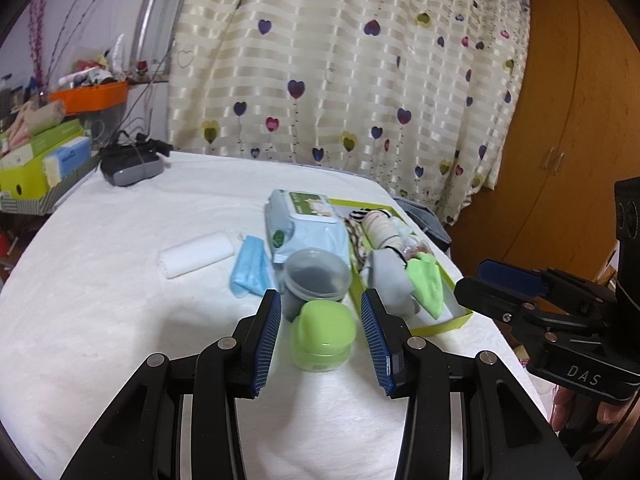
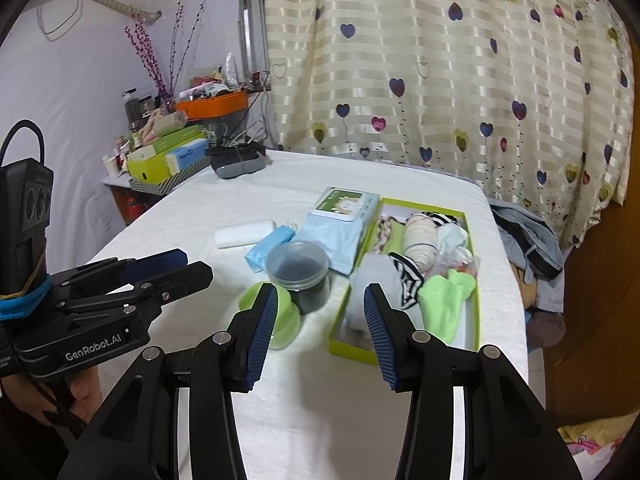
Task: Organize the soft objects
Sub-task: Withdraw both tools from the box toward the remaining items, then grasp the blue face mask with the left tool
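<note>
The left claw (image 1: 320,340) stands open and holds nothing; in its own view, low in the middle of the frame, a green lidded tub (image 1: 323,338) sits on the white surface (image 1: 100,300) between its blue pads without touching either. The right claw (image 2: 320,334) is open and empty too, hovering above the near end of the green tray (image 2: 476,320).

Just behind the tub stands a clear jar with dark contents (image 1: 316,278). Behind that lies a pack of wet wipes (image 1: 306,228), with a blue face mask (image 1: 250,268) and a white rolled cloth (image 1: 196,254) to its left.

The tray, right of centre, holds the soft things: a grey sock (image 2: 374,280), a green sock (image 2: 444,300), a striped sock (image 2: 408,276) and a cream roll (image 2: 420,238). A heart-patterned curtain (image 2: 440,72) hangs behind.
</note>
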A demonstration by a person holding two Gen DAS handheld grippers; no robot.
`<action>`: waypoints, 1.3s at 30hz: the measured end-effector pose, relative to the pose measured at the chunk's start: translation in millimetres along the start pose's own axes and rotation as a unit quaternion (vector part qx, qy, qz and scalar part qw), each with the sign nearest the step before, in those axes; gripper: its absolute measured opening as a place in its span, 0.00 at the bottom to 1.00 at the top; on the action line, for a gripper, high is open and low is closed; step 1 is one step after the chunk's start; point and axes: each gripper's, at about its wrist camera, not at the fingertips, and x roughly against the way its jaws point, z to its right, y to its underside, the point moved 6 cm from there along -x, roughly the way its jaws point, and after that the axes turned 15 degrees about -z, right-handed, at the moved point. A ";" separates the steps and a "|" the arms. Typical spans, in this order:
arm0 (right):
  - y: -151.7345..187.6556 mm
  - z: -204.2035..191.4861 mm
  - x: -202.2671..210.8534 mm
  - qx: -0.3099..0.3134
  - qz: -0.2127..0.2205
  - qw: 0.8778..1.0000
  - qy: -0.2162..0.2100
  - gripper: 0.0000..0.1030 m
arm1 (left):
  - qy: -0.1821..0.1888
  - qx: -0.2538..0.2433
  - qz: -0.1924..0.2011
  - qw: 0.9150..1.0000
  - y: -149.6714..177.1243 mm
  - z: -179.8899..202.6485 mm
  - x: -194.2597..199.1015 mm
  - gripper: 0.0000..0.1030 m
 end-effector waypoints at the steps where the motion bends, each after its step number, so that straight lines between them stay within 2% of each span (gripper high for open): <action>1: -0.8 -1.9 -0.5 0.002 0.000 1.000 -0.001 0.45 | -0.002 0.002 0.000 1.000 0.0 -2.8 0.1 0.39; 14: -9.5 -16.7 -12.6 0.019 -0.006 1.000 -0.012 0.45 | -0.018 0.022 -0.007 1.000 -5.6 -26.3 -9.1 0.39; 39: -26.6 -20.8 -54.0 0.029 -0.030 0.999 -0.034 0.45 | -0.053 0.045 -0.048 0.996 -21.5 -62.1 -62.3 0.39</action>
